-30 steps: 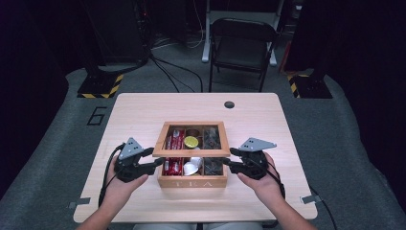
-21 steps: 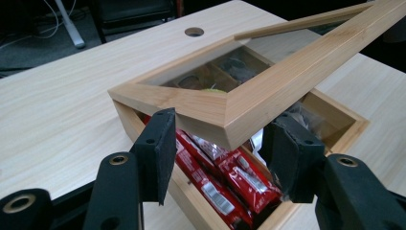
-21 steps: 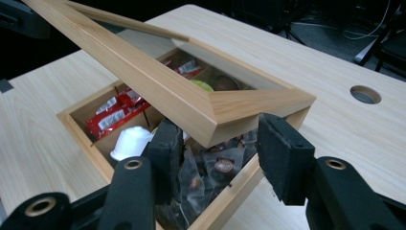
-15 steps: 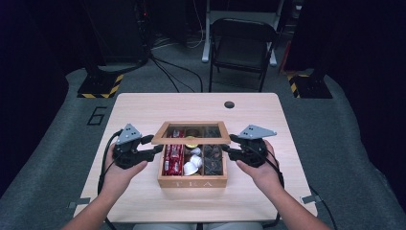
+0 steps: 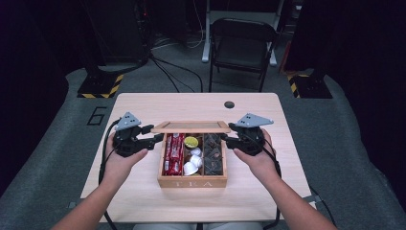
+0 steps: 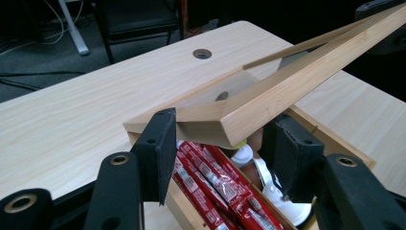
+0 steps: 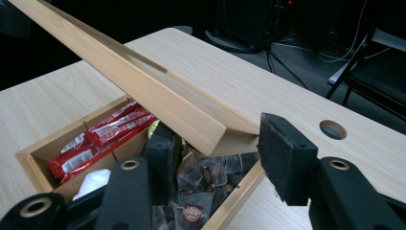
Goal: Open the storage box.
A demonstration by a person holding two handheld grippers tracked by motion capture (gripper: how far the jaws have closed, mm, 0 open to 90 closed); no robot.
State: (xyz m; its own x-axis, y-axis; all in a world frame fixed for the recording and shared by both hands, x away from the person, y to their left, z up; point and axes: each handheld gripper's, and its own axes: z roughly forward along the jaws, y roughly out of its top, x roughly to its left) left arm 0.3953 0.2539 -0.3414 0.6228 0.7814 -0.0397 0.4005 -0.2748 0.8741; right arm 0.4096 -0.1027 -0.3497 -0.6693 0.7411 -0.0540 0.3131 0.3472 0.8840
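Observation:
A wooden tea box [image 5: 191, 182] sits mid-table with its glass-paned lid [image 5: 191, 127] tilted up from the front. My left gripper [image 5: 155, 134] holds the lid's left front corner [image 6: 225, 127], one pad against the side face and the other under the front rail. On the other side, my right gripper [image 5: 229, 134] has the right front corner [image 7: 239, 134] between its jaws, which have just been opening slightly. Inside lie red packets [image 5: 173, 153], white cups [image 5: 191, 163] and dark tea bags [image 5: 214, 153].
The box stands on a light wooden table [image 5: 143, 105] with a cable hole [image 5: 229, 104] at the back right. A black folding chair [image 5: 242, 48] stands beyond the far edge. Cables trail from both grippers toward the near edge.
Both hands have risen and moved away from the person. The lid's front edge has swung up with them from lying nearly flat, uncovering the box's contents.

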